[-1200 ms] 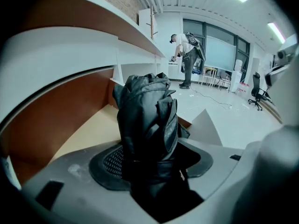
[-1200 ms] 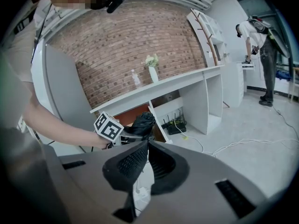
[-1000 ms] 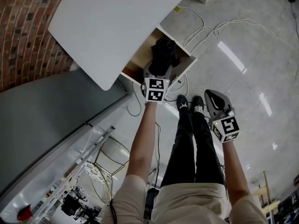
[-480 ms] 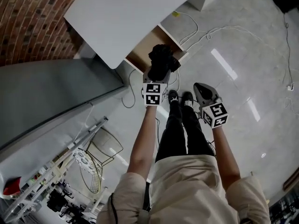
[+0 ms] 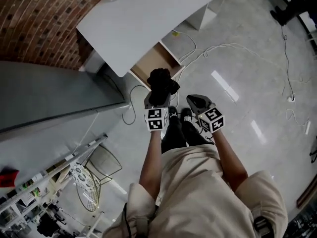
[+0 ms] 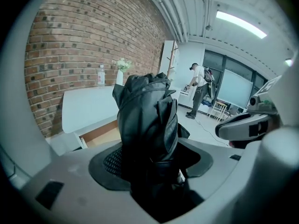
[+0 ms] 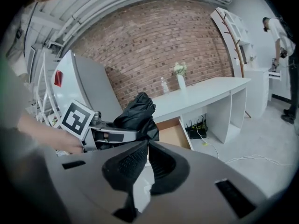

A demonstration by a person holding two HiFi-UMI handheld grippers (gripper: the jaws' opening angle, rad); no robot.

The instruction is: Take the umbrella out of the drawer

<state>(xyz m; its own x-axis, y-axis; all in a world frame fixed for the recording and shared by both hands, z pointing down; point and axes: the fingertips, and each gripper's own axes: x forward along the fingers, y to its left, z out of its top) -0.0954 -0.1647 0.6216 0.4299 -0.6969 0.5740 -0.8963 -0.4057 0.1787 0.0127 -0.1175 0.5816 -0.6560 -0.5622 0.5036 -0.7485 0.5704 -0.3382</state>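
Wide floor (image 5: 247, 48), umbrella (image 5: 159, 83) clear of drawer (image 5: 148, 66)

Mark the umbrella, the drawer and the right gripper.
umbrella (image 6: 145, 120), left gripper view, folded canopy.
drawer (image 5: 151, 61), head view, bare inside bottom.
right gripper (image 7: 147, 143), right gripper view, between the jaws' tips.

The drawer (image 5: 151, 62) stands open under the table (image 5: 148, 19), which sits against the brick wall (image 5: 34, 24). The umbrella (image 5: 161, 82) is outside the drawer, near its front edge, between the left tool's (image 5: 157, 97) jaws; the right tool (image 5: 194, 101) is beside it, farther from the drawer
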